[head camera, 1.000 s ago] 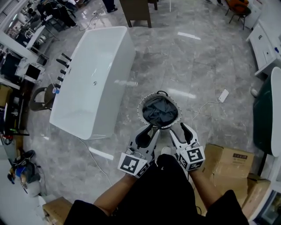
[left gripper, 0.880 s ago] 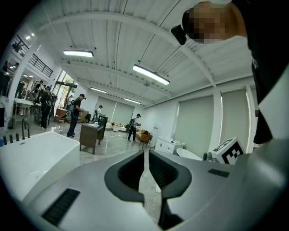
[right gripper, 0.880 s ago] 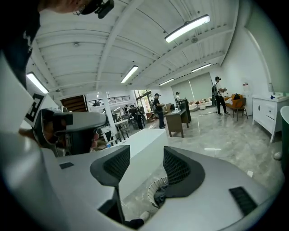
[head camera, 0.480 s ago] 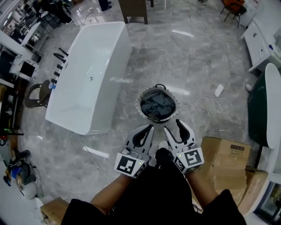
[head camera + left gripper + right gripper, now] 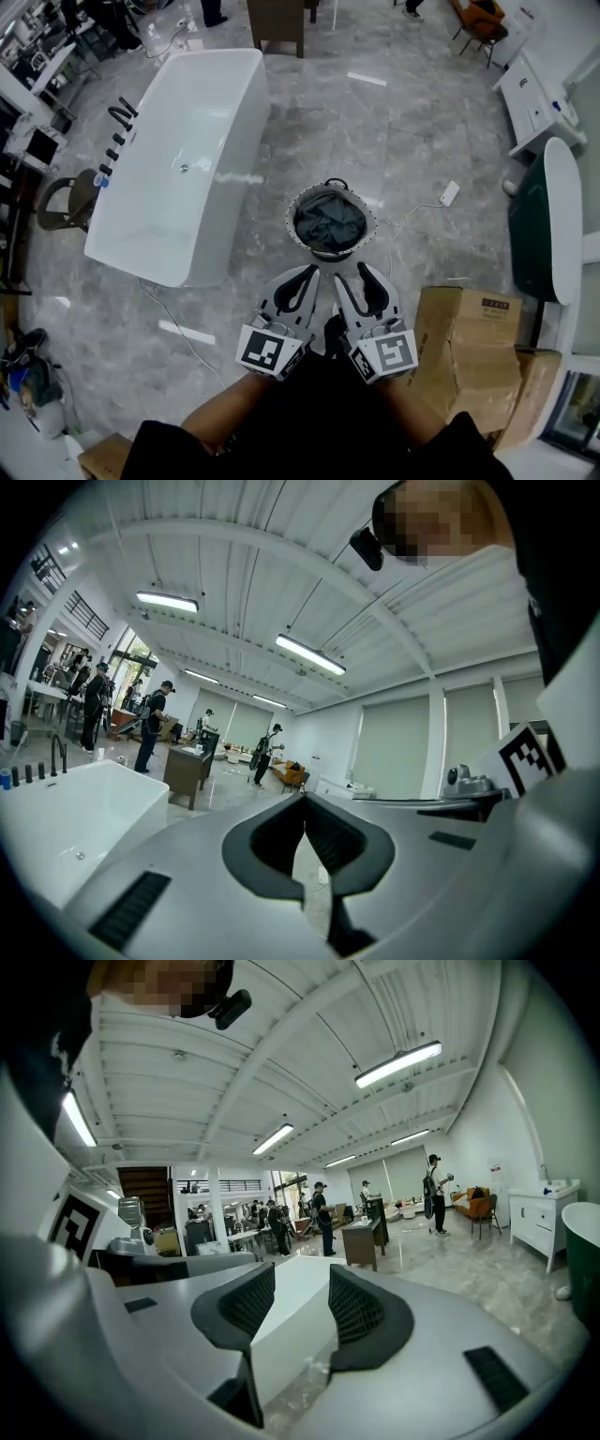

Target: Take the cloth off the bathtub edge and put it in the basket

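The round basket (image 5: 290, 221) stands on the marble floor to the right of the white bathtub (image 5: 178, 159). A dark grey cloth (image 5: 328, 225) lies crumpled inside it. Both grippers hover just short of the basket, close to the person's body. My left gripper (image 5: 307, 274) is shut with nothing in it; in the left gripper view its tips (image 5: 305, 803) meet. My right gripper (image 5: 354, 278) is open and its jaws are closing on nothing. The bathtub's corner (image 5: 286, 1321) shows through their gap in the right gripper view.
Cardboard boxes (image 5: 469, 347) sit on the floor at the right. A white power strip (image 5: 449, 194) and its cable lie beyond the basket. Black taps (image 5: 117, 131) line the tub's left rim. A dark green tub (image 5: 534, 225) is at the far right.
Both grippers have drawn back from the basket toward the person. The left jaws have closed. The cloth stays in the basket.
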Demonstrator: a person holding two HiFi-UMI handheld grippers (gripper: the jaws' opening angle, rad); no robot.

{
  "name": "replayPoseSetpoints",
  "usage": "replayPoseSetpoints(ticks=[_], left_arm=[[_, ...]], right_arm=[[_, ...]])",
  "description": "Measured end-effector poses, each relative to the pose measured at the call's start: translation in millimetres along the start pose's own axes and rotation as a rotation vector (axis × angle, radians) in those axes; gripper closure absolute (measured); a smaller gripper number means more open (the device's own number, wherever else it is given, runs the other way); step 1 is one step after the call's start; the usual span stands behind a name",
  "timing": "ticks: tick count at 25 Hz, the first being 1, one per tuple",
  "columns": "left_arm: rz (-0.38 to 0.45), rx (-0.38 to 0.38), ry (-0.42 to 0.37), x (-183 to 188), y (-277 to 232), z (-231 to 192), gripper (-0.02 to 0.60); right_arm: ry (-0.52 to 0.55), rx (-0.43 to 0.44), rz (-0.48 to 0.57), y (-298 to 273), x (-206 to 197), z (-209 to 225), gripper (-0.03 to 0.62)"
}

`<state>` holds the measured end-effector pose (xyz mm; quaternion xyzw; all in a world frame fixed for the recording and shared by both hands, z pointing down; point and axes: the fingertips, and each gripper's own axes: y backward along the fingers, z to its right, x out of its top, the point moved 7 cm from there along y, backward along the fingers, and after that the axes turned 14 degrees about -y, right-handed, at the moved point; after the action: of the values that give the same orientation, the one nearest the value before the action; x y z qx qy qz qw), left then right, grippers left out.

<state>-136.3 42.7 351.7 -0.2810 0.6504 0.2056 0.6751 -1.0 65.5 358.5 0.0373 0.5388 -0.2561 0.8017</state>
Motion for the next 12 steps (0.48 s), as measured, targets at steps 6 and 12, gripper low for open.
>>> replayPoseSetpoints(ticks=[6,12], left_arm=[[0.035,-0.015,-0.036,12.8,14.0,8.1,0.568],[0.041,-0.05,-0.039,10.3,24.3,25.8,0.568]], right_arm=[[0.034,-0.054,0.05,22.1,7.9,-21.8,0.538],[0.065,-0.125,0.067,40.4,6.8,-32.4,0.551]])
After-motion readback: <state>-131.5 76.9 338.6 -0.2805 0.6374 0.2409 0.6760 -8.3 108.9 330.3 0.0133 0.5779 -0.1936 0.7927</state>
